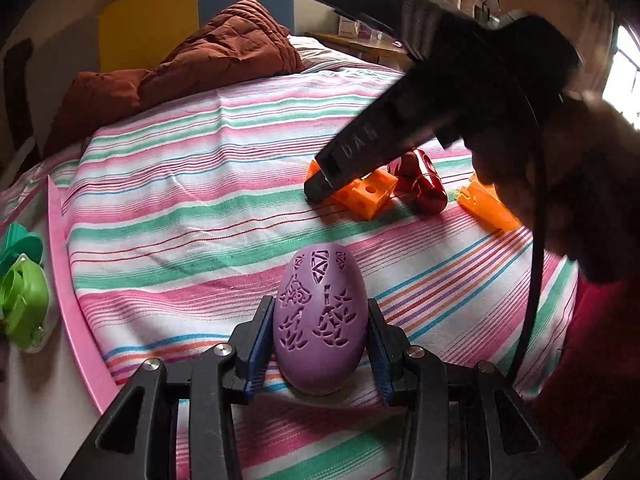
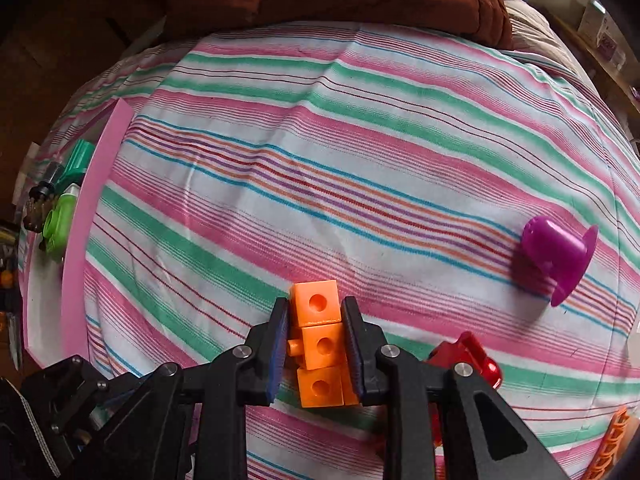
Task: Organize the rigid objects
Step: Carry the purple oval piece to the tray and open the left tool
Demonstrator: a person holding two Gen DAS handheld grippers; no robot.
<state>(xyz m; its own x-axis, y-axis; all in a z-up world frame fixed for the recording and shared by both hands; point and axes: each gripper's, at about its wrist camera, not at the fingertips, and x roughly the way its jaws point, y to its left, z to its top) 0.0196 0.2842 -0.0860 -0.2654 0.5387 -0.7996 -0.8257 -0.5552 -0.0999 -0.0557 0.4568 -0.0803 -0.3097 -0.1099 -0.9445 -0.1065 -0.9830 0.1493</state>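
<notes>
One striped sheet [image 2: 360,160] covers the bed, brown quilt [image 1: 192,52] behind.

A striped cotton bedsheet [image 2: 360,128] in pink, green and white bands covers the bed. At the far edge of the bed a rumpled rust-brown quilted blanket [image 1: 208,48] lies heaped, with a pale pillow [image 1: 316,54] just beside it. Behind the blanket stands a padded headboard with yellow and blue panels [image 1: 192,16]. Beyond the bed's far right corner is a wooden bedside table [image 1: 360,44].
</notes>
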